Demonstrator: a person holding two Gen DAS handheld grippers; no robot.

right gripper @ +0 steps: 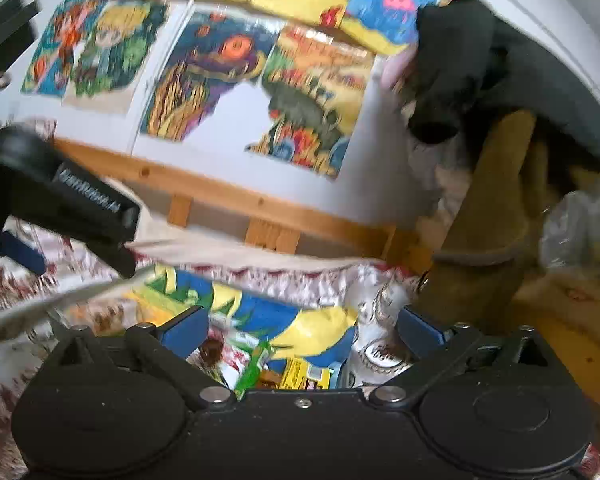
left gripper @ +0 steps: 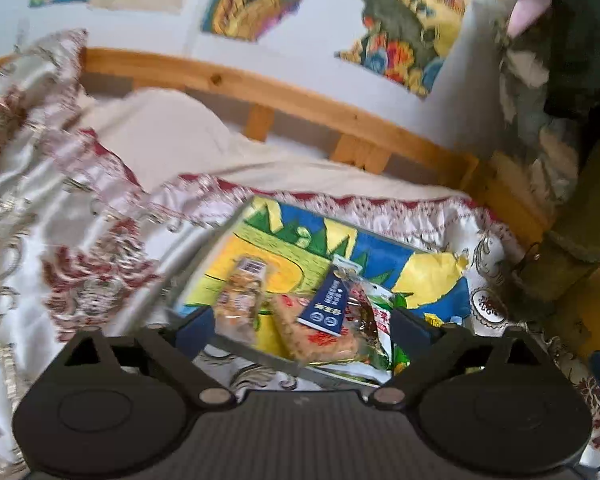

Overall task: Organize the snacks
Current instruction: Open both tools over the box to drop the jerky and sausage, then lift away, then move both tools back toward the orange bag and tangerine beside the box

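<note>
Both my tongs stand wide open with nothing between the pads. My left gripper (left gripper: 304, 322) hangs above the near edge of the colourful tray (left gripper: 384, 248), the landmark here; it lies flat on the embroidered bedspread (left gripper: 80, 216), short of the wooden bed rail (left gripper: 284, 96).

The snacks are gathered at the tray's near end: a clear-wrapped biscuit pack (left gripper: 242, 296) on its left part, a pink-and-orange cracker packet (left gripper: 320, 336) beside it, a dark blue sachet (left gripper: 332, 300) lying over that, and a green-edged pack (left gripper: 380, 320) to the right. They overlap in a loose heap, so I judge they are collected but not yet lined up.

My right gripper (right gripper: 304, 330) points over the tray's right part, where a yellow packet (right gripper: 300, 374) and a green wrapper (right gripper: 256, 368) show, too blurred to name further. Being flat, the tray keeps everything within reach.
</note>
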